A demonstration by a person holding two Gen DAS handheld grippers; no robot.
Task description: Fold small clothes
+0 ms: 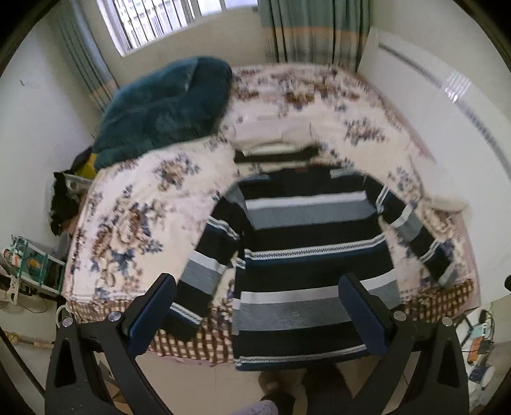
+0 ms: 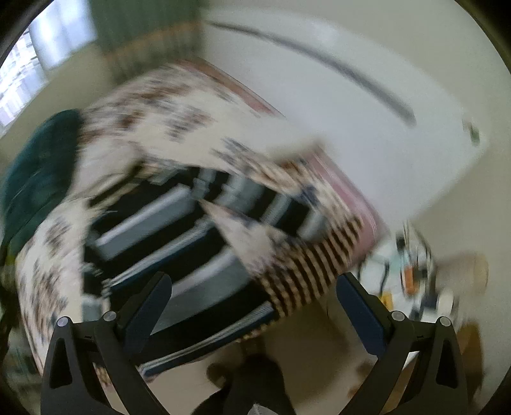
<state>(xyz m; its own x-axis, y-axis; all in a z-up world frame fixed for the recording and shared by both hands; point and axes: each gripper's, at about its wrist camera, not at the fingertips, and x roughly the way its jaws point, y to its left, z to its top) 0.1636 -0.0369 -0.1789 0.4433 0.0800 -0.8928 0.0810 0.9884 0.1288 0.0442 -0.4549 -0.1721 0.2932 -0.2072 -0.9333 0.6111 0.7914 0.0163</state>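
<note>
Sweater (image 1: 314, 236): one, striped, spread flat on your bed (image 1: 134, 204), hem over the near edge. Both your left claw (image 1: 258, 298) and right claw (image 2: 254, 295) gape empty above it. Your right view is blurred.

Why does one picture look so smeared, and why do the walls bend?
Right wrist view: heavy motion blur smears the sweater and bed. Left wrist view: sharper, only mild blur. Both: fisheye lenses curve straight edges; daylight comes from the window.
</note>
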